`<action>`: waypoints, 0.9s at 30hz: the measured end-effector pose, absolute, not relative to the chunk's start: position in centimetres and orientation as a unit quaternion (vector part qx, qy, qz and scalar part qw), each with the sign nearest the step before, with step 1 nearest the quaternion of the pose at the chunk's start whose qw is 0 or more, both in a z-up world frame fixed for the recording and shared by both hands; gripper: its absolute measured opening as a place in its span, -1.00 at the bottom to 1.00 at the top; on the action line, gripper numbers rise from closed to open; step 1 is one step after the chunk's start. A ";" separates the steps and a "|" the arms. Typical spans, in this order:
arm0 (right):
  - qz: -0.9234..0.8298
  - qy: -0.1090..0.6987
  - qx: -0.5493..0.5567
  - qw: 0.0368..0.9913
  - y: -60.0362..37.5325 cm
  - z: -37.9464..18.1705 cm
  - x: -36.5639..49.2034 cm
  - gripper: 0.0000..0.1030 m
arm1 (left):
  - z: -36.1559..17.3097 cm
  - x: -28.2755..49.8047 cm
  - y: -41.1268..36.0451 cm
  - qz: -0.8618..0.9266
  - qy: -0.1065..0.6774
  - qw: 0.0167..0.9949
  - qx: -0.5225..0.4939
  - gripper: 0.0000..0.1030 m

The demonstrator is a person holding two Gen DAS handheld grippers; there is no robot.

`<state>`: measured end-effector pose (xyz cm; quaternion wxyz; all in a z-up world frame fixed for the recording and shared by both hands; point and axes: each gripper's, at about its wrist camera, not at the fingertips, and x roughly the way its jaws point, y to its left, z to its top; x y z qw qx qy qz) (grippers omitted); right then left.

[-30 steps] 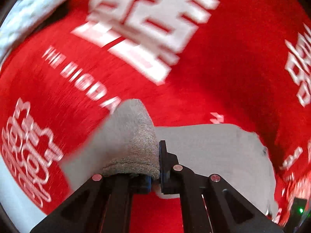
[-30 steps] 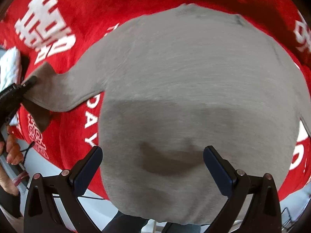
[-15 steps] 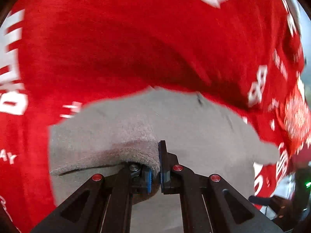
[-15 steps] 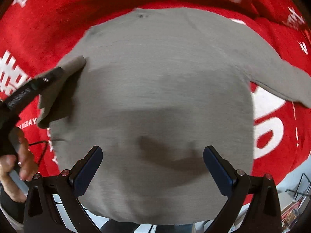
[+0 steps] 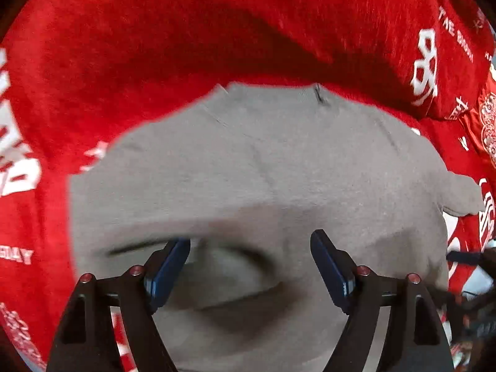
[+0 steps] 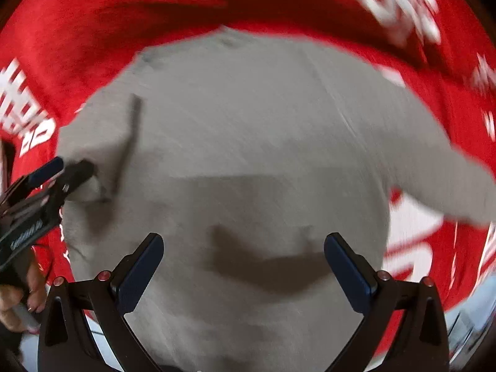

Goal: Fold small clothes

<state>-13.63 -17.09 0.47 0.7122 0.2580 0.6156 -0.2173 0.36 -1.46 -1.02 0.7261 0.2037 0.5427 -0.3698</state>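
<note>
Grey garment (image 5: 279, 161) lies flat on red cloth (image 5: 155, 46) with white lettering, mostly blurred; "DAY" legible at left. Left gripper (image 5: 250, 266) jaws opening above folded sleeve, pads clear. Right gripper (image 6: 244, 266) jaws wide, empty. Only right view shows hand (image 6: 18, 294).

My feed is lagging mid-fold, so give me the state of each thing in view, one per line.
grey shirt: lying on the cloth, one sleeve folded in over the body, the other sleeve out to the side.
left hand-held gripper: jaws opening, sleeve cuff lying between the pads, not pinched.
right hand-held gripper: open, above the shirt body, holding nothing.
red cloth: spread under the shirt, rumpled behind it.
</note>
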 end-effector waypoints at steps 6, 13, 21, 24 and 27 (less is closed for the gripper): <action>-0.132 0.601 0.078 0.784 -10.0 1.7 -3.9 1.00 | 1.1 5.1 6.3 -0.276 0.554 0.769 0.161 0.57; -0.109 0.595 -0.093 0.791 -5.4 -2.5 3.2 0.89 | -2.7 9.0 12.8 -0.168 0.607 0.765 0.135 0.57; -0.182 0.537 0.130 0.813 -15.2 0.9 0.0 -0.87 | -4.8 8.5 12.6 -0.174 0.624 0.751 0.127 0.57; -0.228 0.505 0.299 0.777 -20.5 -0.3 -4.1 -0.84 | -4.8 8.5 12.4 -0.174 0.627 0.749 0.123 0.57; -0.257 0.478 0.458 0.704 -24.7 -3.6 -9.2 -0.43 | -4.9 8.6 12.2 -0.181 0.627 0.748 0.124 0.57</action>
